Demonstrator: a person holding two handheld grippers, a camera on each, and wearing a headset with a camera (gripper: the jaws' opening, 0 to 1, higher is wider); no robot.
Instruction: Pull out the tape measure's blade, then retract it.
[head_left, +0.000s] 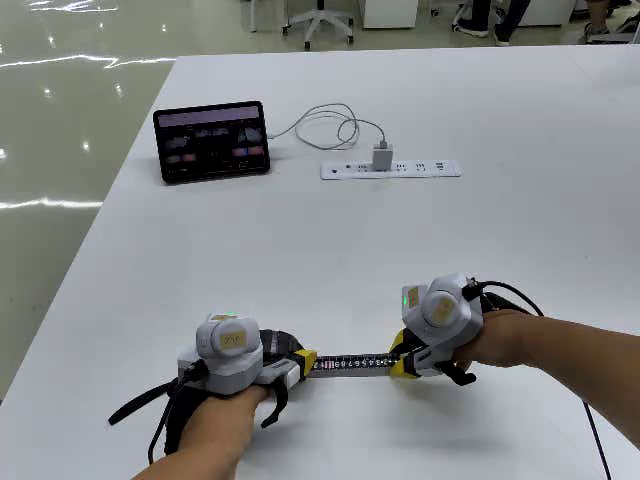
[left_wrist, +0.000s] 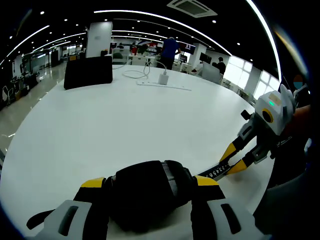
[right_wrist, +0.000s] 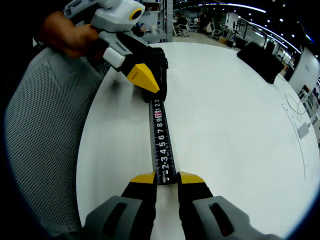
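Observation:
A black tape measure case (left_wrist: 147, 192) sits between the yellow-tipped fingers of my left gripper (head_left: 300, 362), which is shut on it near the table's front edge. Its blade (head_left: 352, 362), dark with white numbers, runs to the right out of the case (right_wrist: 156, 60). My right gripper (head_left: 399, 356) is shut on the blade's end (right_wrist: 165, 174). In the right gripper view the blade (right_wrist: 160, 137) stretches straight ahead to the case in the left gripper (right_wrist: 142, 75). In the left gripper view the right gripper (left_wrist: 234, 159) pinches the blade (left_wrist: 214, 172) at right.
On the white table (head_left: 400, 240) at the back stand a dark tablet (head_left: 211, 140) and a white power strip (head_left: 392, 169) with a charger and looped cable (head_left: 335, 125). The table's left edge drops to a glossy floor. Office chairs stand far behind.

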